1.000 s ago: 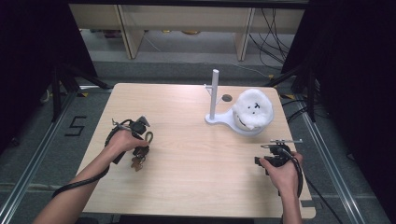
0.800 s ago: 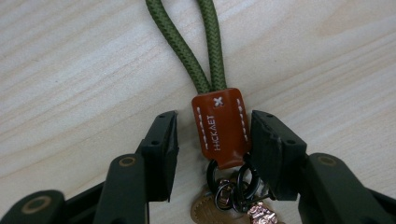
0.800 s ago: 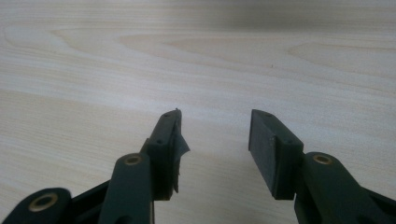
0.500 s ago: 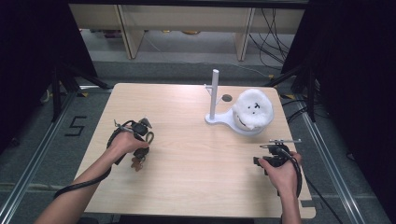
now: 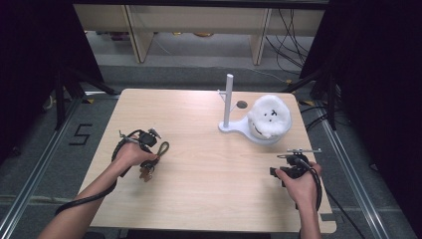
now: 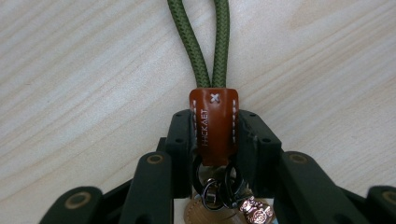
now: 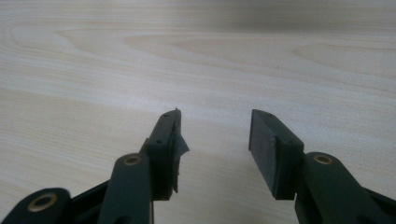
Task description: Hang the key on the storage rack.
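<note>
Lying clamped between left claw (image 6: 214, 140) jaws: keychain (image 6: 214, 123).

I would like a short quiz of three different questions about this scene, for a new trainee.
1. True or false: the left hand-held gripper is shut on the brown leather tab of the keychain.
2. What colour is the cord loop above that tab?
A) green B) red C) blue
3. Fill in: the right hand-held gripper has its jaws ____, with nothing between them.

Key:
1. True; its jaws have just been closing, with the tab between them.
2. A
3. open
</note>
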### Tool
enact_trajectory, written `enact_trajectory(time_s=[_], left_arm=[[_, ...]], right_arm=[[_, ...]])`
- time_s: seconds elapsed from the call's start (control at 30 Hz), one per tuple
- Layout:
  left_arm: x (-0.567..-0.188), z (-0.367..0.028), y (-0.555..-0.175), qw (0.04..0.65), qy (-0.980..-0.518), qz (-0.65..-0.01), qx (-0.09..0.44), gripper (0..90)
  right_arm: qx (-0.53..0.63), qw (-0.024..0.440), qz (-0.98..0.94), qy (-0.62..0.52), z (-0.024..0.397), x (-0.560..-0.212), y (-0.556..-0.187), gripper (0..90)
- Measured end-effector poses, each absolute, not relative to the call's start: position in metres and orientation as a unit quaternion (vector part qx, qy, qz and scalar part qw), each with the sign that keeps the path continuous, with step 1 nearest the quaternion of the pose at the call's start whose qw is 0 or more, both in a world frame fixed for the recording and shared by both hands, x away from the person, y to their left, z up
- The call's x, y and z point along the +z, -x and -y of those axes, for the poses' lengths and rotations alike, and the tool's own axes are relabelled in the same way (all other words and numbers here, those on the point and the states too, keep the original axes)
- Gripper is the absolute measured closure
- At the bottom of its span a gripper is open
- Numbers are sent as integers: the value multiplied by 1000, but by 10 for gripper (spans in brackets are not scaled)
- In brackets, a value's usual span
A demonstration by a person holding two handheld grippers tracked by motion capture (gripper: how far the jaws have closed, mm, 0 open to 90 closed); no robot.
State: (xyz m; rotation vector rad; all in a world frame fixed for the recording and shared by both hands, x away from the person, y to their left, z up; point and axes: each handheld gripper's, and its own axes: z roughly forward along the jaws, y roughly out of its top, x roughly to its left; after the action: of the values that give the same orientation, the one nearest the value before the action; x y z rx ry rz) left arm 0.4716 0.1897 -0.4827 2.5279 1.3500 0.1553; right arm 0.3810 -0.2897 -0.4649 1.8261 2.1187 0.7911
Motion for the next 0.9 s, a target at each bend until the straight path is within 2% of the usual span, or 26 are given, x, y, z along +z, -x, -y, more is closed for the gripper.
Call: enact_trajectory(time_s=[0.23, 0.33, 0.37, 0.57, 0.77, 0.8, 0.9], left_arm=[[-484, -199, -466, 168, -878, -444, 58, 677], [-486, -200, -462, 190, -867, -457, 53, 678], [-485, -204, -463, 191, -876, -438, 63, 678], [-484, -211, -455, 232, -871, -428, 67, 679], [-481, -217, -446, 283, -856, -426, 77, 680], [-480, -219, -443, 294, -854, -422, 78, 680], [-480, -219, -436, 338, -837, -423, 87, 681]], right_arm=[[272, 114, -726, -621, 290, -467, -382, 538], [267, 124, -723, -625, 289, -466, -381, 538], [274, 117, -722, -624, 289, -466, -382, 538], [274, 116, -718, -630, 289, -464, -381, 538], [270, 130, -722, -623, 290, -466, -381, 538], [277, 115, -718, -629, 289, -465, -381, 538], [279, 114, -717, -629, 290, -465, -381, 537]])
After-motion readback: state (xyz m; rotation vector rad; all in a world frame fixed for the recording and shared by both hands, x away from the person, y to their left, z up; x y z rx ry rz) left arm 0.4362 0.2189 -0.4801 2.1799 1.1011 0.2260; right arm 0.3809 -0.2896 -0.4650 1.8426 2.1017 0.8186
